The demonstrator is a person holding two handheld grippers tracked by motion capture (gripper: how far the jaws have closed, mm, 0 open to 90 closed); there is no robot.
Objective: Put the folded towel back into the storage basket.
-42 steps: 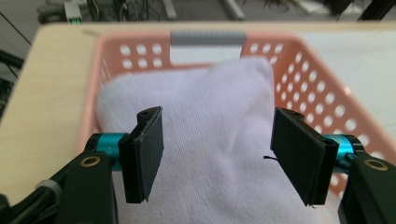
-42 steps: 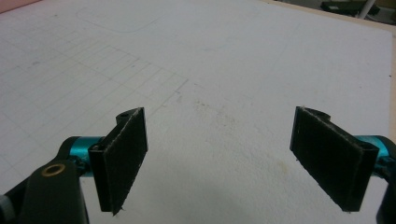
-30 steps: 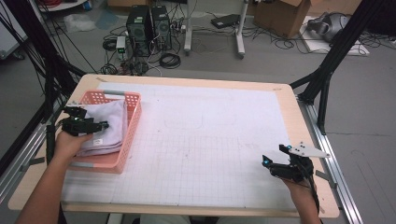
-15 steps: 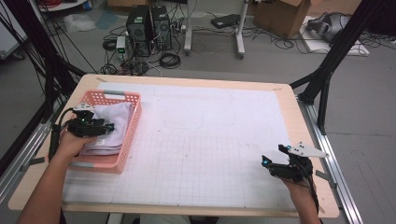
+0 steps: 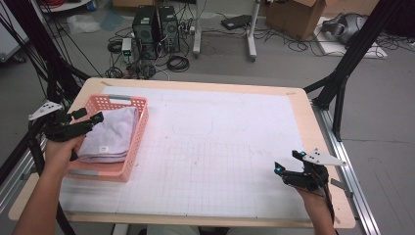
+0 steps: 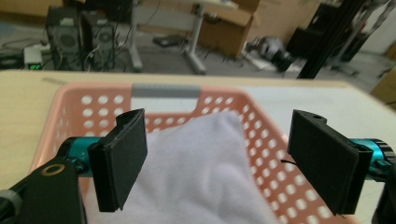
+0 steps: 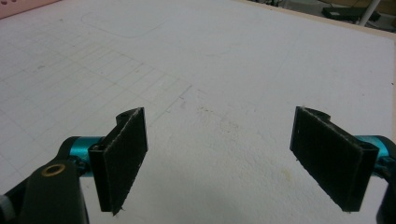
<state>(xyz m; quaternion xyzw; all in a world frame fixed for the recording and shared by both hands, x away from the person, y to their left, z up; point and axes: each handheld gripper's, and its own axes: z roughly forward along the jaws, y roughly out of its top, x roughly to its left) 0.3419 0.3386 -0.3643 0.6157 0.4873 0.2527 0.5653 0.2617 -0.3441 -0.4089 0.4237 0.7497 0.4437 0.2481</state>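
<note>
table (image 5: 235, 147) | towel (image 6: 201, 177) in basket (image 6: 70, 116) | seemingly below open left jaws

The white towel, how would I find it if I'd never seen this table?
Start at the big table with the white gridded mat. At its left end sits a pink basket full of round holes. The white towel lies folded inside it, the only soft cloth there, with a small tag on its top.
</note>
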